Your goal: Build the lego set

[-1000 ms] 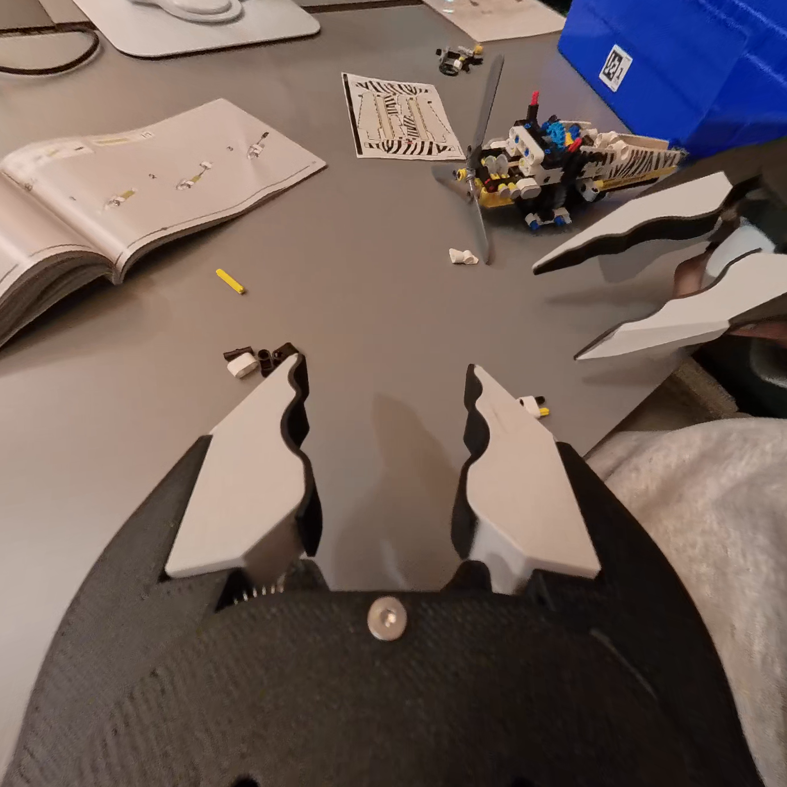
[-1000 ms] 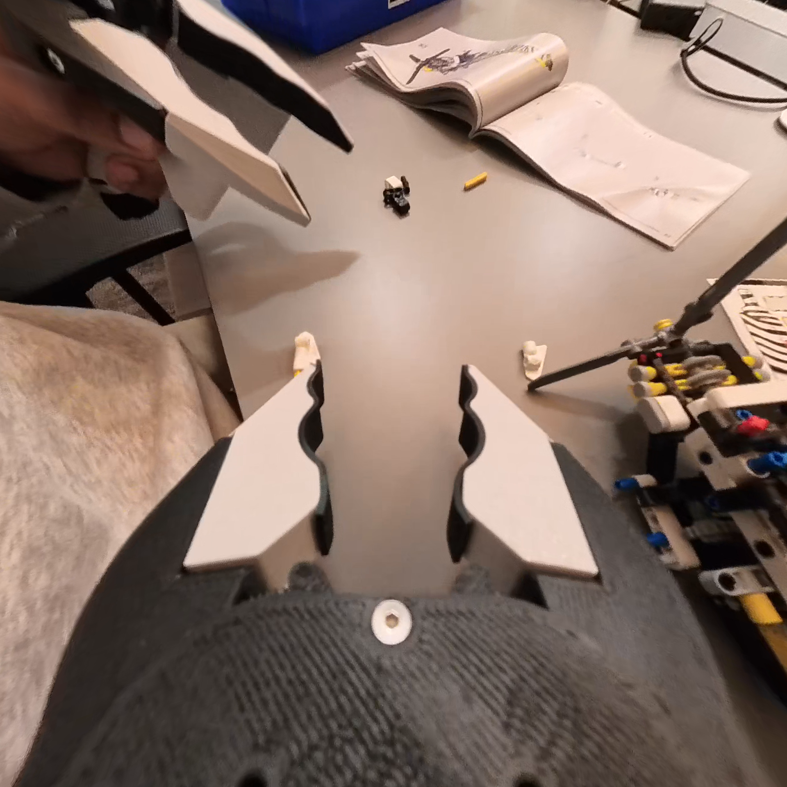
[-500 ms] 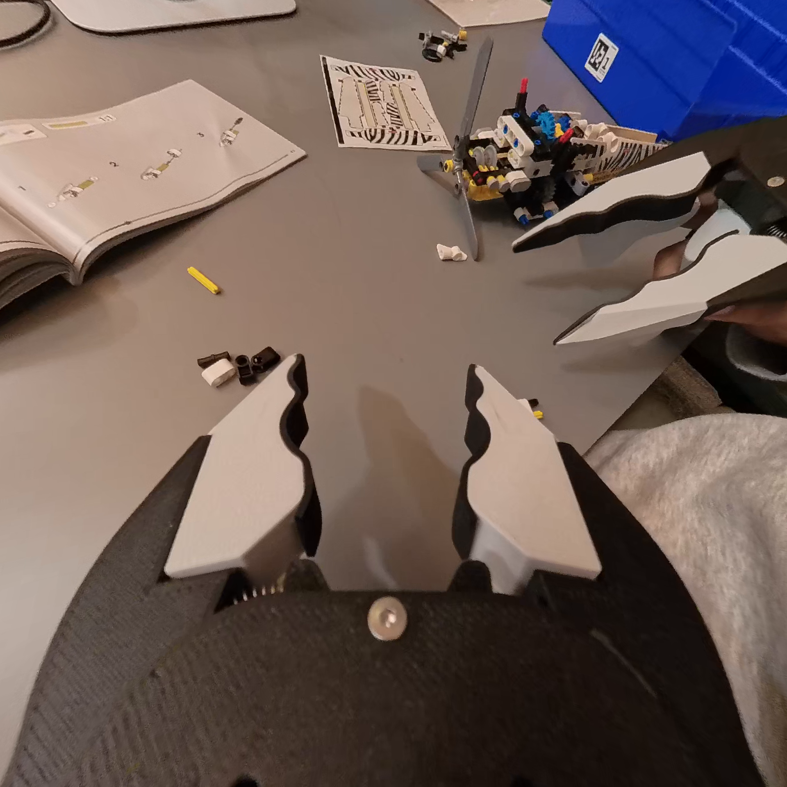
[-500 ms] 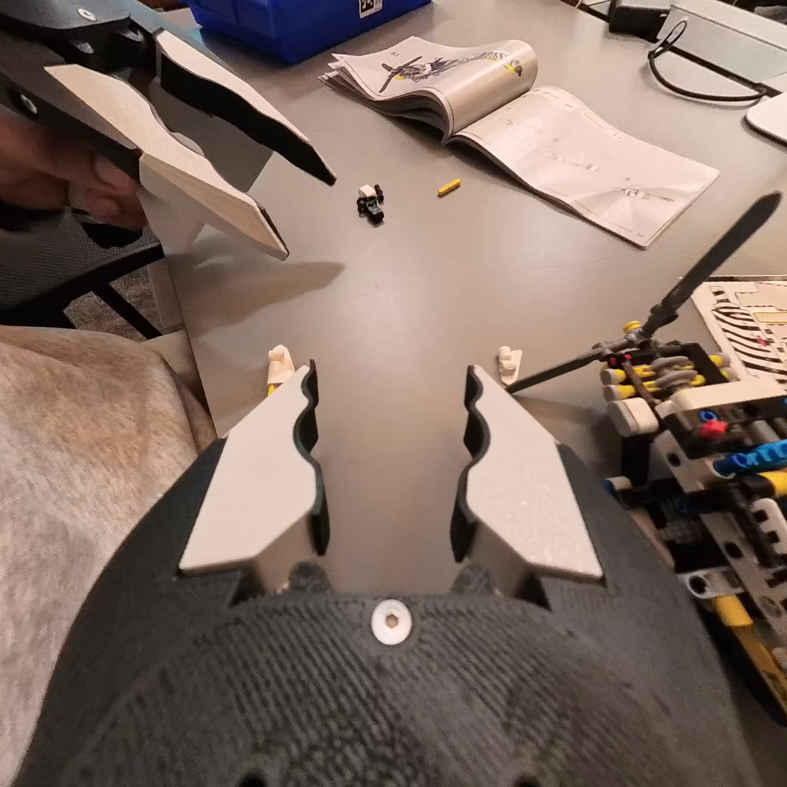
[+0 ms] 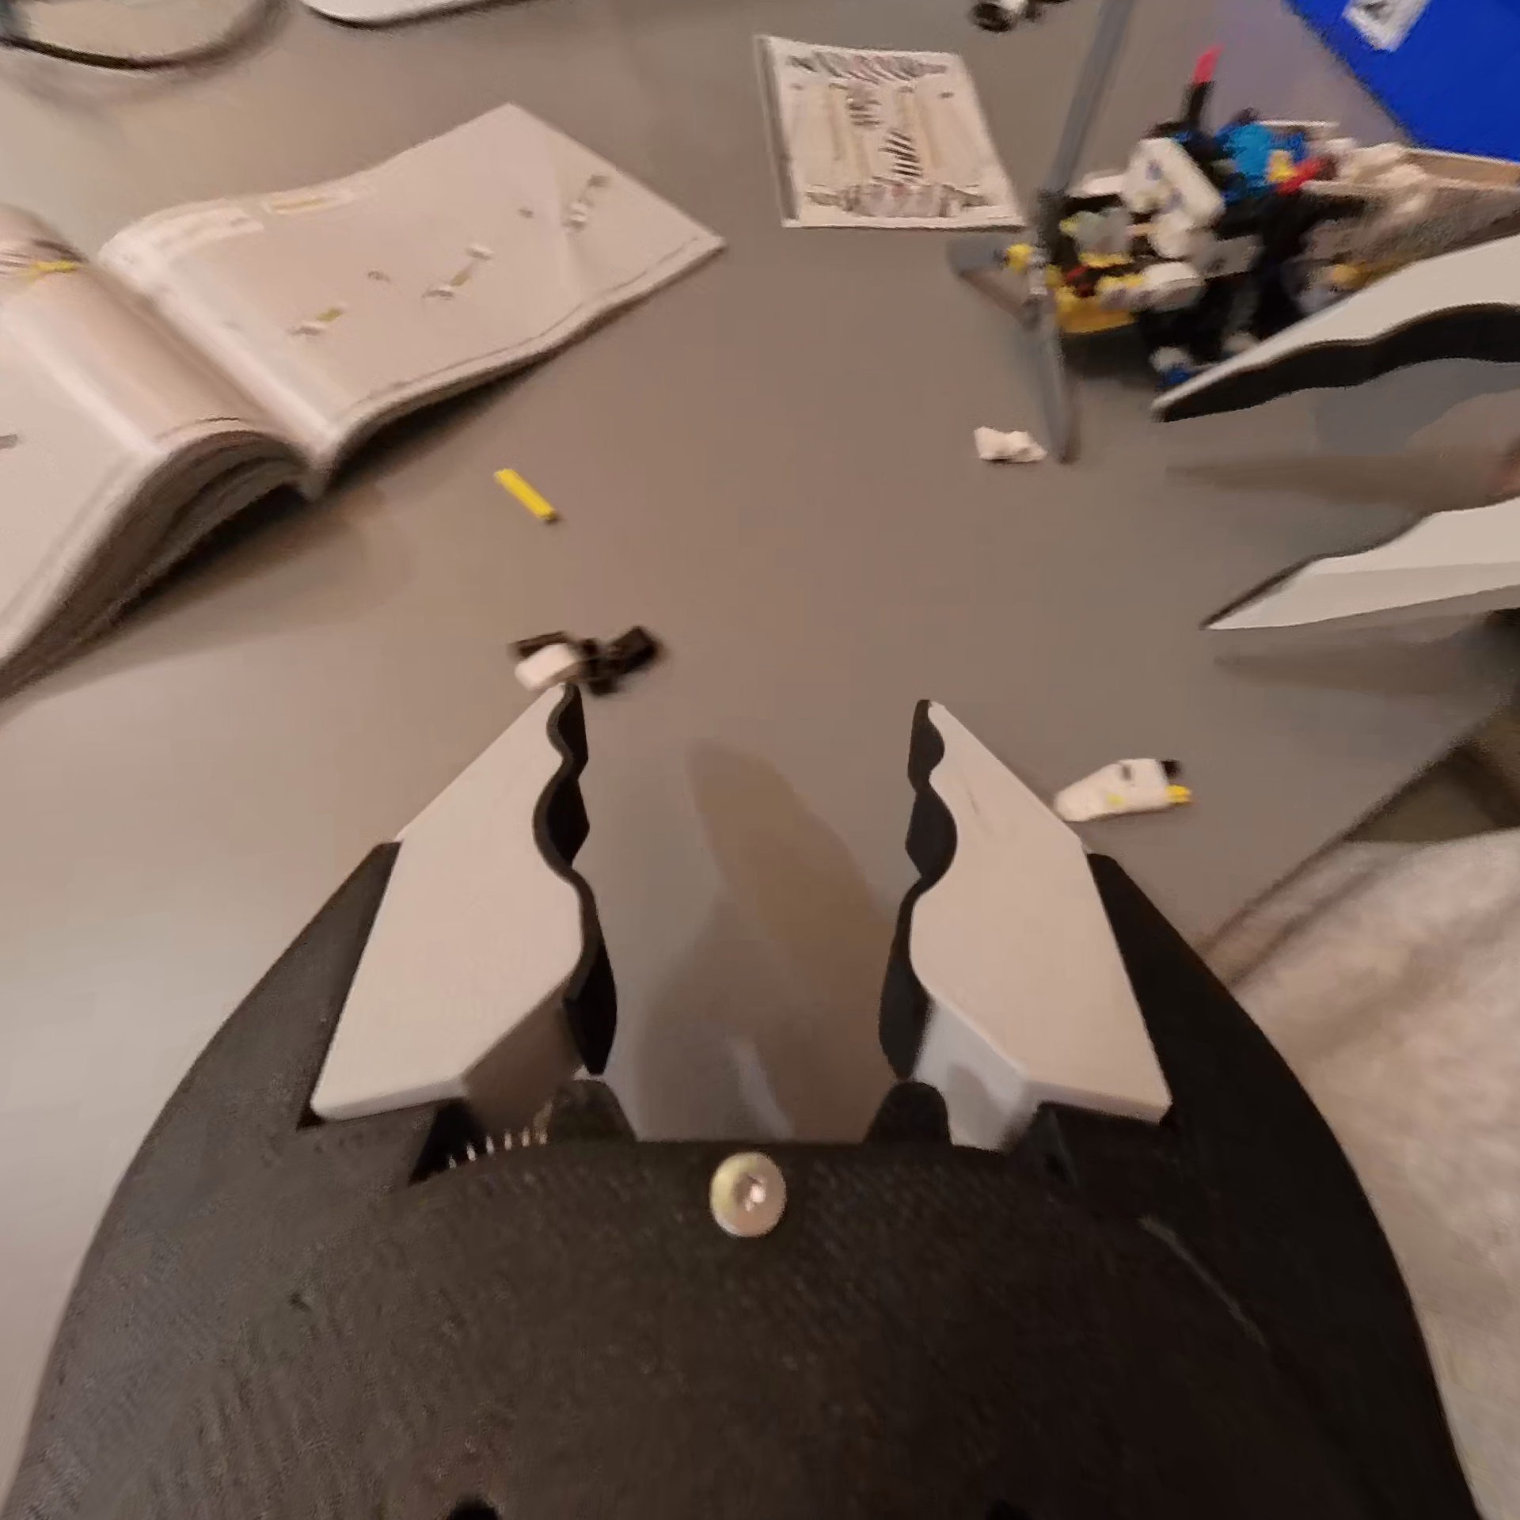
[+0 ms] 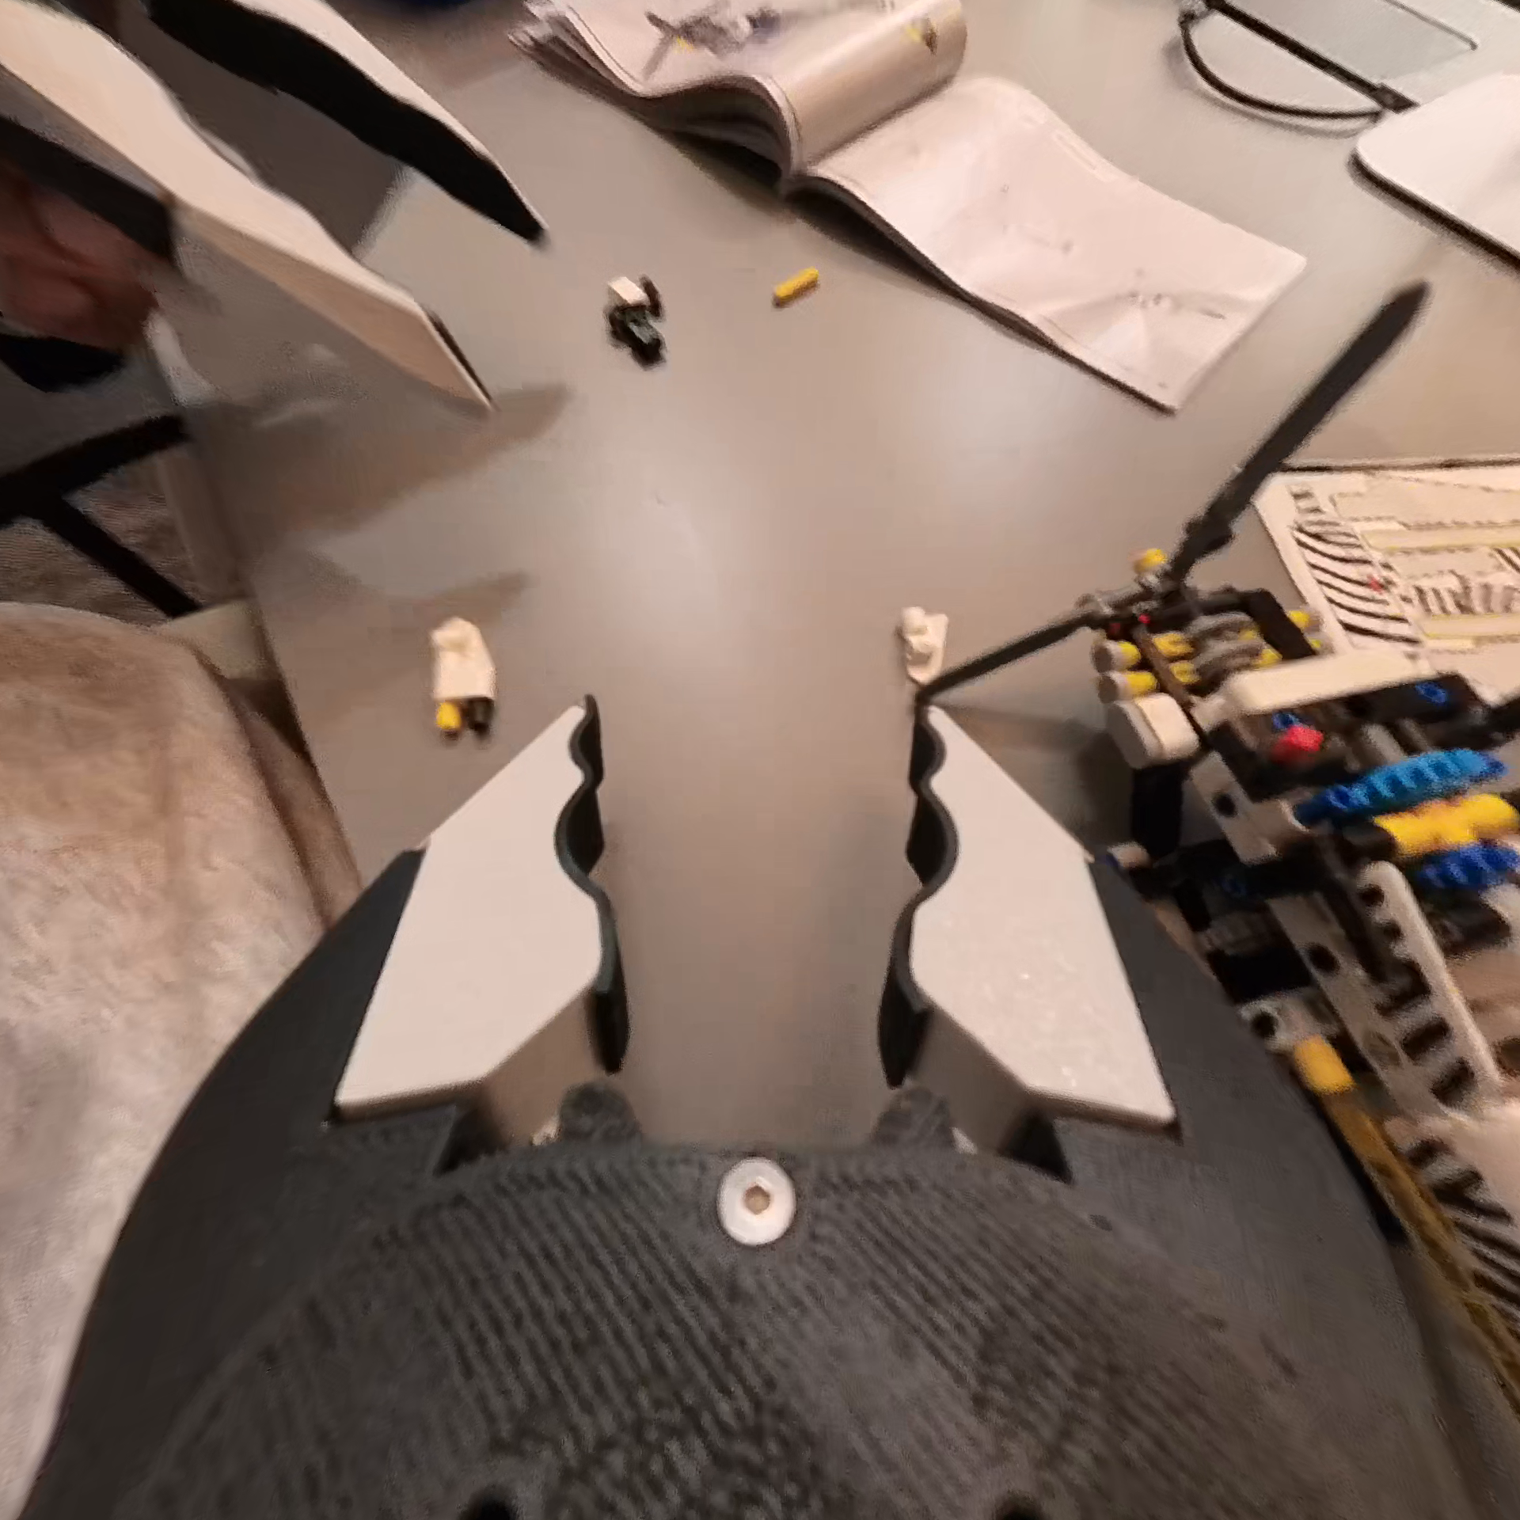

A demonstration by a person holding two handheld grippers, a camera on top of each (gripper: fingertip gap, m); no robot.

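A part-built lego plane (image 5: 1184, 238) with a grey propeller stands at the right of the grey table (image 5: 781, 526); it also shows in the right wrist view (image 6: 1316, 822). My left gripper (image 5: 744, 707) is open and empty, its left tip just short of a small cluster of black and white pieces (image 5: 584, 658). A white piece with yellow pins (image 5: 1119, 794) lies to its right near the table edge. My right gripper (image 6: 753, 707) is open and empty, between that white piece (image 6: 462, 670) and a small white piece (image 6: 923, 646) by the propeller tip.
An open instruction booklet (image 5: 271, 329) lies at the left. A striped sticker sheet (image 5: 884, 140) lies behind the plane. A yellow pin (image 5: 526, 496) lies between the booklet and the cluster. A blue bin (image 5: 1431, 74) stands far right. A person's grey sleeve (image 6: 123, 905) is at the table edge. My right tips are roughly 4 centimetres from the small white piece (image 6: 923, 646). My left wrist view (image 5: 1014, 447) looks at it from another angle. From my right tips it is roughly 6 centimetres to the part-built lego plane (image 5: 1184, 238); from my left, 20 centimetres. Seen from the right wrist view (image 6: 1222, 706) as well.
My left gripper has swung and advanced toward the black and white cluster, uncovering the white piece with yellow pins. My right gripper has drawn nearer the plane. Both stay open.
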